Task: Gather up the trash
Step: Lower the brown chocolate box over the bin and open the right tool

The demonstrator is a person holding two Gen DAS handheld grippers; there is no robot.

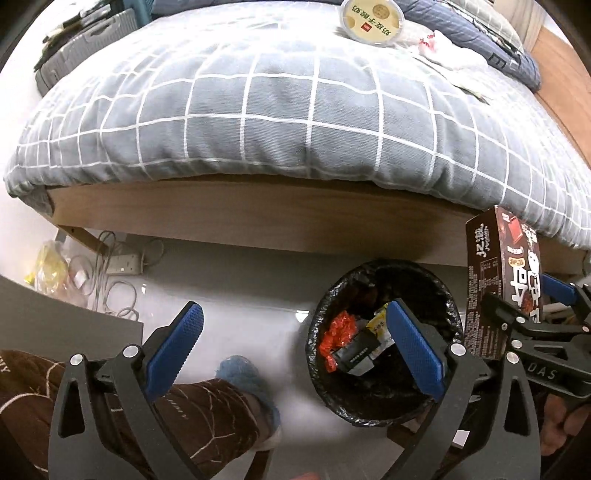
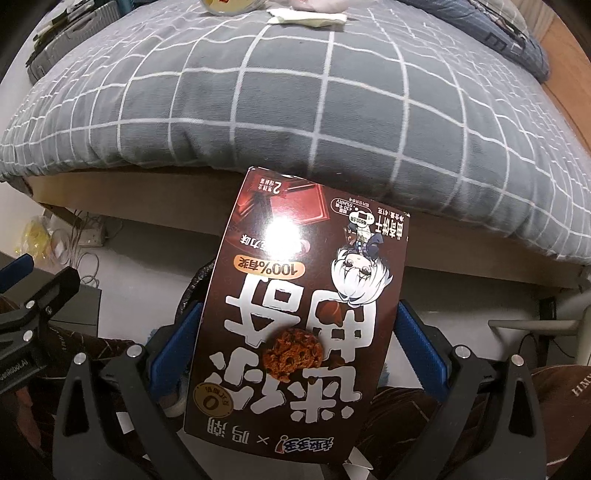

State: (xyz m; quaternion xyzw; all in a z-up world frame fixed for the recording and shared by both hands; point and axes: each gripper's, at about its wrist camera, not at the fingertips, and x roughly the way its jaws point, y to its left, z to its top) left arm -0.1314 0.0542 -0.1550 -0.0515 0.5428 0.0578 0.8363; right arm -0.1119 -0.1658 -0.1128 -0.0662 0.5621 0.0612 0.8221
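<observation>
My right gripper point(image 2: 299, 332) is shut on a brown cookie box point(image 2: 295, 306), held flat between its blue pads. In the left wrist view the box point(image 1: 498, 280) hangs just right of a black-lined trash bin point(image 1: 384, 343) on the floor, near its rim. The bin holds a red wrapper point(image 1: 338, 332), a yellow packet and a dark box. My left gripper point(image 1: 295, 332) is open and empty, hovering left of and above the bin. On the bed lie a round yellow-lidded tub point(image 1: 373, 18) and crumpled white paper point(image 1: 443, 48).
A bed with a grey checked duvet point(image 1: 277, 110) and wooden frame point(image 1: 221, 218) fills the back. A power strip with cables point(image 1: 122, 264) and a yellow bag point(image 1: 48, 266) lie under it at left. My leg and blue slipper point(image 1: 243, 373) are below.
</observation>
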